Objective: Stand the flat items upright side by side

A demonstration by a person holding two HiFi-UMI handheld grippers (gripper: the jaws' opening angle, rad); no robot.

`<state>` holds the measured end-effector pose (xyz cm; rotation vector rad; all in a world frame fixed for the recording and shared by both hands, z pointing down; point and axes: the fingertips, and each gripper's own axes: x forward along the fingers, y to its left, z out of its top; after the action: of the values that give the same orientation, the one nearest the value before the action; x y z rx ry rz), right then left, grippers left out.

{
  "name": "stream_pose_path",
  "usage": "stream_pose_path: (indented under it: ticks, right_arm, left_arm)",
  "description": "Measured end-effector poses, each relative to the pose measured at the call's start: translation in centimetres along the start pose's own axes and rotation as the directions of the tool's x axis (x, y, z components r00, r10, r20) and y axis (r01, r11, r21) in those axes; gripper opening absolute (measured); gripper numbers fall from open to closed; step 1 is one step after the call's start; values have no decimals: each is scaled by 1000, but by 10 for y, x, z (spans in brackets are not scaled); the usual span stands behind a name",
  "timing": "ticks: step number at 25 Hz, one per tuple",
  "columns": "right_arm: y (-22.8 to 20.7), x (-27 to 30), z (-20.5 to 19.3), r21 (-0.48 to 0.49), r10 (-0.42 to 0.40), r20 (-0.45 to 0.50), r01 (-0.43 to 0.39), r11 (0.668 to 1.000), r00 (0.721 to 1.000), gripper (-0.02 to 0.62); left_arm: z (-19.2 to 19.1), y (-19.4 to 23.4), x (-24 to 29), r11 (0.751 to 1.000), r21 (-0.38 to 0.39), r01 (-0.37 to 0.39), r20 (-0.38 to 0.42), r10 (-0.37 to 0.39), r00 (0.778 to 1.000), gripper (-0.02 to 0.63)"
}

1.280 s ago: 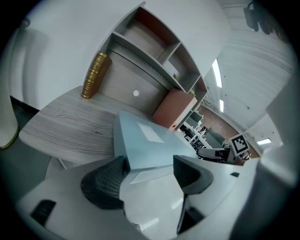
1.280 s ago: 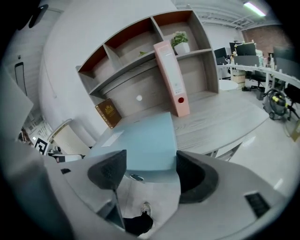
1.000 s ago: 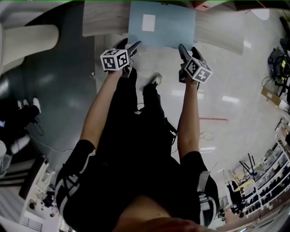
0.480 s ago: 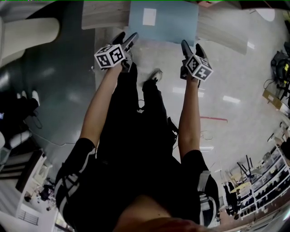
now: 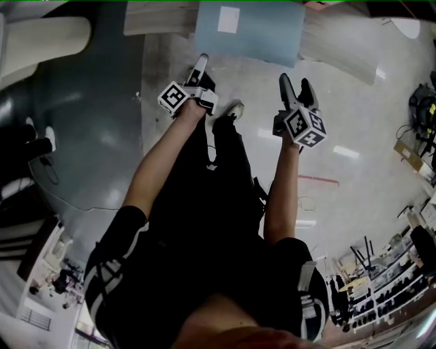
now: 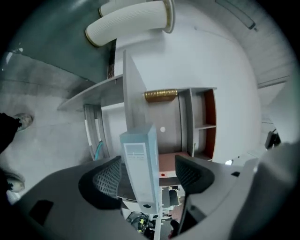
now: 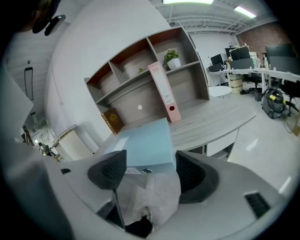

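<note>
**One binder flat, both grippers open**

One light-blue ring binder (image 5: pixel 262 34) lies flat on the grey wood counter (image 5: pixel 157 17), overhanging its edge. One pink binder (image 7: pixel 165 93) and one brown book (image 7: pixel 111 121) lean against the shelves. The left gripper (image 5: pixel 201 61) has jaws just opening, with the blue spine between them unpinched. The right gripper (image 5: pixel 294 85) has its jaws spread and empty.

Grey wood-grain desk (image 7: pixel 220 117) with open cubby shelf unit (image 7: pixel 136 70) at its back.
Small green potted plant (image 7: pixel 172 57) in the unit's upper right cubby; cream ribbed cylinder (image 5: pixel 48 41) left of the desk; black office chairs (image 7: pixel 257 79) and white tables (image 7: pixel 262 71) well right of it.
</note>
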<state>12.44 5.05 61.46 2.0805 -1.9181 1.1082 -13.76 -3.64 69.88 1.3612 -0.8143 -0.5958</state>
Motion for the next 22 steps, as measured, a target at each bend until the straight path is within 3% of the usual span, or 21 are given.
stream_pose_path:
  ticks: [5, 22]
  right_arm:
    - [17, -19, 0, 13, 45, 34, -45, 999, 998, 344]
    - [-8, -41, -34, 50, 28, 11, -28, 998, 1000, 344]
  left_arm:
    - [-12, 10, 21, 998, 12, 62, -47, -61, 997, 350]
    - [-33, 17, 90, 995, -22, 97, -75, -99, 992, 352]
